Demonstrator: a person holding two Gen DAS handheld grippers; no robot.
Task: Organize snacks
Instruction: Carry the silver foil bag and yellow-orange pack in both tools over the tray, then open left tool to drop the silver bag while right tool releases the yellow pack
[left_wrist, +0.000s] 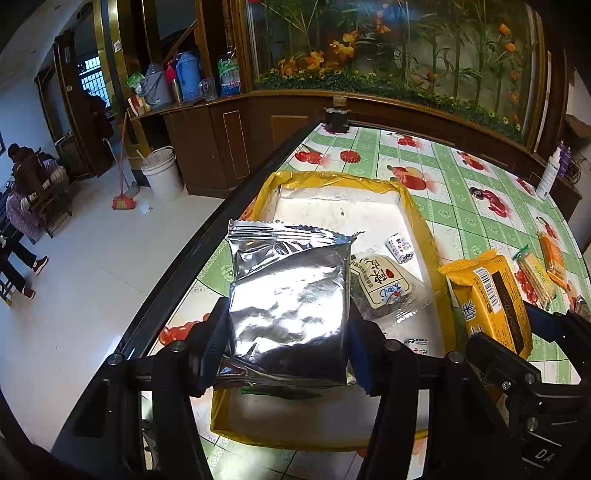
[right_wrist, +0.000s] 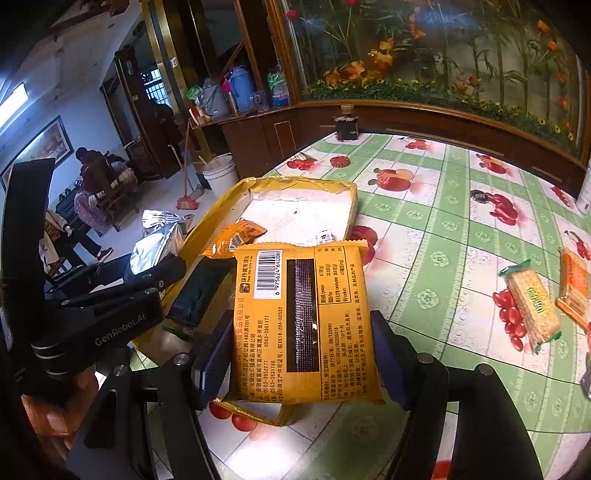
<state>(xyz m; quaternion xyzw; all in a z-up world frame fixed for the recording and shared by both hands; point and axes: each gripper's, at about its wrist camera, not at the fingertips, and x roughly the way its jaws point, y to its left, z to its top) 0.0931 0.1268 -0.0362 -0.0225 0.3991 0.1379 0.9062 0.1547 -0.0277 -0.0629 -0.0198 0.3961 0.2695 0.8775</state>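
Two grips | left: silver packet (left_wrist: 290, 314) | right: barcoded yellow packet (right_wrist: 299, 325)

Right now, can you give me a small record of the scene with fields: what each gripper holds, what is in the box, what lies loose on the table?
left gripper: jaws shut on silver packet, above the box
right gripper: jaws shut on yellow packet
box: yellow-rimmed, white floor, holds wrapped cake and small candy
table: cracker packet and orange packet lie loose, outside the box
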